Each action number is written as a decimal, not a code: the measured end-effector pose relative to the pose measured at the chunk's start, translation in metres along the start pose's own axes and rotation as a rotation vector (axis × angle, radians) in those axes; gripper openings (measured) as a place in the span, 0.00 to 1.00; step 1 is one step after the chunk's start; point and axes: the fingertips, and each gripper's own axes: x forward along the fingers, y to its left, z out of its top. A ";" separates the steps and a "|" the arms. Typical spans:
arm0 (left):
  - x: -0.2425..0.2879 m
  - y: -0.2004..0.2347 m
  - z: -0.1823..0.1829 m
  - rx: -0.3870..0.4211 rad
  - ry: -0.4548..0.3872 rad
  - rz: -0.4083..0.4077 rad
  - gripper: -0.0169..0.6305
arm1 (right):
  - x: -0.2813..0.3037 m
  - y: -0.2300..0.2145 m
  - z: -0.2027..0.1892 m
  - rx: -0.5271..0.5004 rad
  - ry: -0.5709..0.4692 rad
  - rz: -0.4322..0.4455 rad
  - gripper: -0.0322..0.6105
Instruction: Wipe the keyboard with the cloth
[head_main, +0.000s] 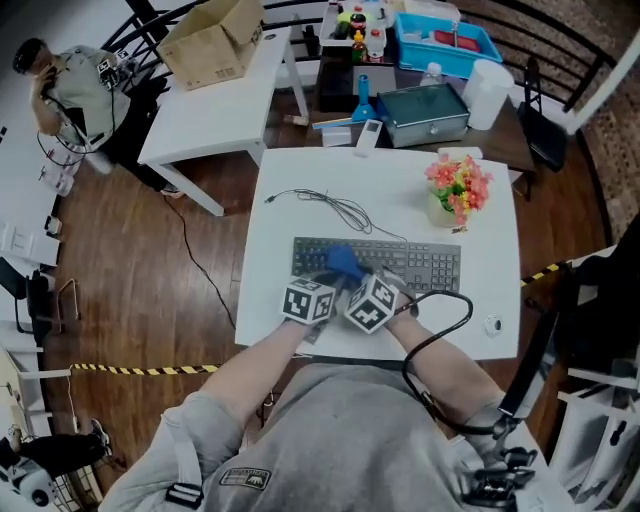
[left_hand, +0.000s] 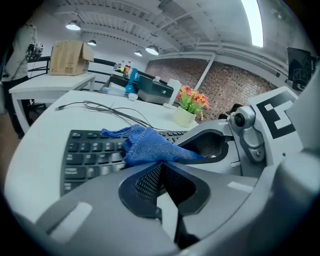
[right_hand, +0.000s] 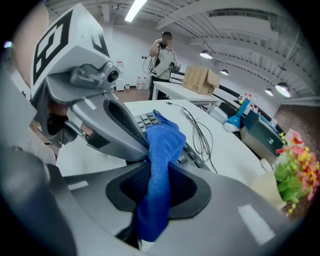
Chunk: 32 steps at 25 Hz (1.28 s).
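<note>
Right gripper view first: shows the right hand-held gripper clamped on the blue cloth, a fold hanging down between the two dark pads. Over to the left gripper view: finds the left hand-held gripper closed right to the tips, pinching an edge of that same cloth, with a jaw of the right one pressed in just beside it. Bunches up ahead of both sets of tips and lies on the keys of the grey keyboard. On to the head view: puts both hand-held grippers side by side, nearly touching, at the keyboard's near edge, with the cloth over its left part. Sits near the front of the white worktop. Trails a thin dark cable in loops just behind the keyboard. Spots a pot of pink and yellow flowers at the far right of the worktop, well apart from the cloth. Further out, picks up a grey metal case, a second white table carrying a cardboard box, and a person standing at the far left.
</note>
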 end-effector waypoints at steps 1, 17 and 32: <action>0.008 -0.011 0.002 0.012 0.005 -0.015 0.02 | -0.006 -0.007 -0.010 0.014 0.006 -0.013 0.21; 0.127 -0.180 0.033 0.202 0.094 -0.252 0.02 | -0.096 -0.110 -0.166 0.233 0.085 -0.197 0.21; 0.152 -0.195 0.050 0.198 0.087 -0.233 0.02 | -0.109 -0.151 -0.189 0.212 0.076 -0.198 0.21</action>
